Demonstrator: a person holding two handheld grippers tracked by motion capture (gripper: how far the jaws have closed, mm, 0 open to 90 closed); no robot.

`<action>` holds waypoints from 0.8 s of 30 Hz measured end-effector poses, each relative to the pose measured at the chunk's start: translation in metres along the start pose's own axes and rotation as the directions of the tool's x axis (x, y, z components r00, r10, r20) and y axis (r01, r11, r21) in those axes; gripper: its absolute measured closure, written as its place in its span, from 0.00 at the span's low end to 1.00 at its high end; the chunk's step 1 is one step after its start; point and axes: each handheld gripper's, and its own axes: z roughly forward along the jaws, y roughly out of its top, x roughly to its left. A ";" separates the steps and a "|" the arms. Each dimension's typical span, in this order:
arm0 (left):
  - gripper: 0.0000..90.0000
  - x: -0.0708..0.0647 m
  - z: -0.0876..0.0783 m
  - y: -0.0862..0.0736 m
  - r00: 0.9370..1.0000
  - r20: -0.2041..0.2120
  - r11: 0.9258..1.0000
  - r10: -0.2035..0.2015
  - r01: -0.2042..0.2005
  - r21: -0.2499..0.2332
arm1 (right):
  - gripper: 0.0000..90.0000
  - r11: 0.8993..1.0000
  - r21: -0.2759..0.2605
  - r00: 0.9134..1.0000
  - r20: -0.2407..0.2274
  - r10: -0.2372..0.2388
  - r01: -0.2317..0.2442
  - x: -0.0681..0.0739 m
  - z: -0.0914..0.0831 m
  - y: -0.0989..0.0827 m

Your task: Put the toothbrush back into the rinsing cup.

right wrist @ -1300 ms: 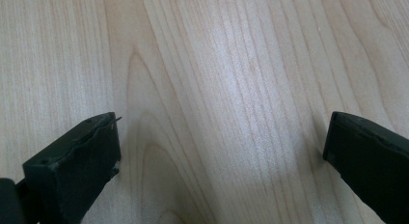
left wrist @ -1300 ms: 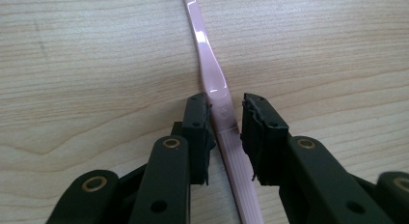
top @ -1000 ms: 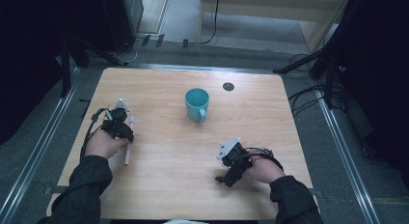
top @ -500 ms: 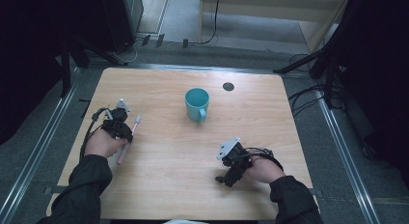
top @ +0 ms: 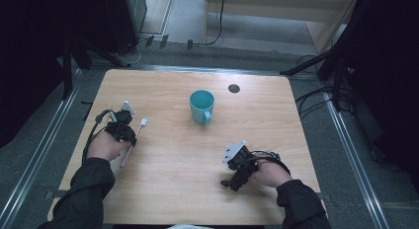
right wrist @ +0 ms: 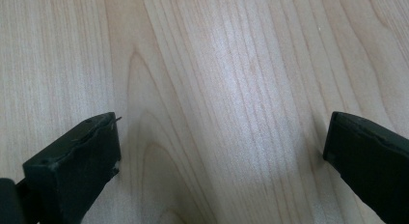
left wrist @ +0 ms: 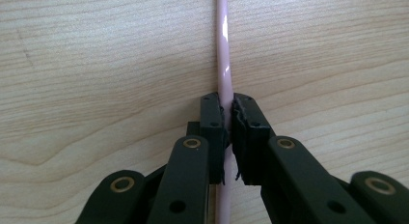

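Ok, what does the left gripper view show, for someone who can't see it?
The left gripper pinches a thin pink toothbrush handle between its two black jaws, which have just been closing. The handle runs straight up across a pale wooden table.

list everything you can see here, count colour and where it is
toothbrush: 1, pink handle with white head, on the table's left part, its handle between the left gripper's jaws
mug: 1, teal, upright near the table's middle, toward the far edge
round hole cover: 1, dark, in the tabletop right of the mug, near the far edge
table: 1, light wood
cables: several, black, on the grey floor around the table
left gripper: 1, black, jaws have just been closing and now pinch the toothbrush handle
right gripper: 1, black, jaws wide apart over bare wood, near the table's right front
forearms: 2, dark sleeves, coming in from the near edge
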 end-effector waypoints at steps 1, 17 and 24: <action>0.93 0.000 0.000 0.000 1.000 0.001 1.000 0.000 0.000 0.000 | 0.00 1.000 0.000 1.000 0.000 0.000 0.000 0.000 0.000 0.000; 0.94 0.001 -0.002 0.000 1.000 0.024 1.000 0.009 -0.009 -0.009 | 0.00 1.000 -0.001 1.000 -0.005 0.000 0.000 0.000 0.000 0.000; 0.93 0.000 -0.008 -0.001 0.998 0.055 0.999 0.004 -0.002 -0.034 | 0.00 1.000 0.001 1.000 -0.007 0.001 -0.001 0.000 0.000 -0.001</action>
